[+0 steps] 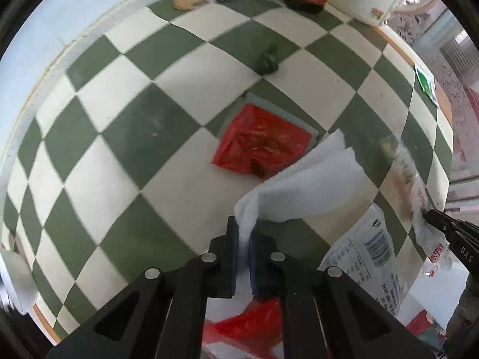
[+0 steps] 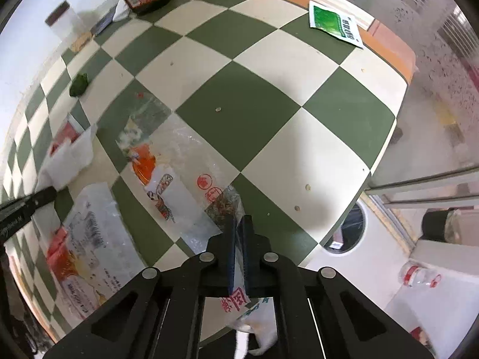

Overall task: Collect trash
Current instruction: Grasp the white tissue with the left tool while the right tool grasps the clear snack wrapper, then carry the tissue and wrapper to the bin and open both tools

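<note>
Left claw (image 1: 244, 233) clamps white tissue (image 1: 302, 185) | right claw (image 2: 238, 227) pinches clear plastic bag (image 2: 179, 173) | thin grips: lift sharply and either may slip onto your bench (image 2: 269, 113).

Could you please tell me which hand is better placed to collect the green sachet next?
Probably the right: the green sachet lies ahead of the right claw, but far to the side in the left view. Both claws grip trash.
</note>
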`<state>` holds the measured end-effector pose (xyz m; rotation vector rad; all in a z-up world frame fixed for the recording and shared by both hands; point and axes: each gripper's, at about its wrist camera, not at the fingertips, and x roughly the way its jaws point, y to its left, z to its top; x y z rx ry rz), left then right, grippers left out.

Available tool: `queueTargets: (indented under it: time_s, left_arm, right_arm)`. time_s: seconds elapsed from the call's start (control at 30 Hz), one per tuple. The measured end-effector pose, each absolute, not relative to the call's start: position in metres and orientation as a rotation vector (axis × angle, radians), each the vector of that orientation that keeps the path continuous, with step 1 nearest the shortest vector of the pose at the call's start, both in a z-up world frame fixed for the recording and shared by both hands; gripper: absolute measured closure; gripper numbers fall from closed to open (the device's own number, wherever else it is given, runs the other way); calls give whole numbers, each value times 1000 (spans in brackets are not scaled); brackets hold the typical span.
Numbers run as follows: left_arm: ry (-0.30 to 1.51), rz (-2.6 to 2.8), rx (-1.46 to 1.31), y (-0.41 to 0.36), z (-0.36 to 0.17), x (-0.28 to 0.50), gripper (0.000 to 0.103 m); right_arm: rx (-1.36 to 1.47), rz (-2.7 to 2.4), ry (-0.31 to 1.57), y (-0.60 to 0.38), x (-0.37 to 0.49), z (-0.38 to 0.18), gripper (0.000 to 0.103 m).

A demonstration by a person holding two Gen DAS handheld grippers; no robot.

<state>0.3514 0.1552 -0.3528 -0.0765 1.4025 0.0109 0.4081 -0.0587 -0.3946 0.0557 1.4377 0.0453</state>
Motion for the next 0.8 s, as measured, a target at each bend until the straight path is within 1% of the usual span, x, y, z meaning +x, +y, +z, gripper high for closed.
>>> queueTargets:
  time_s: [0.23,0.33,0.43,0.47,0.53,0.7,0.8]
  left_arm:
    - [1257,96,-87,166,-289,312,100]
    - [1212,111,-86,168,-266,310,100]
    - [1172,98,-65,154,-247,312,100]
    - [1169,92,-61,146,-245,324,100]
    - [1157,66,-54,125,-238,324,100]
    - [1164,-45,-61,52,-230,340,100]
    - [1188,-167,-22,-14,-231,345,100]
  right_arm:
    - [192,78,1363,-83,396,-353,102]
    - [243,73,1318,-99,396,-334,102]
    - [297,56,1271,-116,394,-317,102]
    - [312,50,1260,-122,391,-314,102]
    - [344,33,1229,-139,387,-303,102]
    - [408,-48,1178,-197,371,-292,102]
    - [445,-123,1158,-245,349,-292,102]
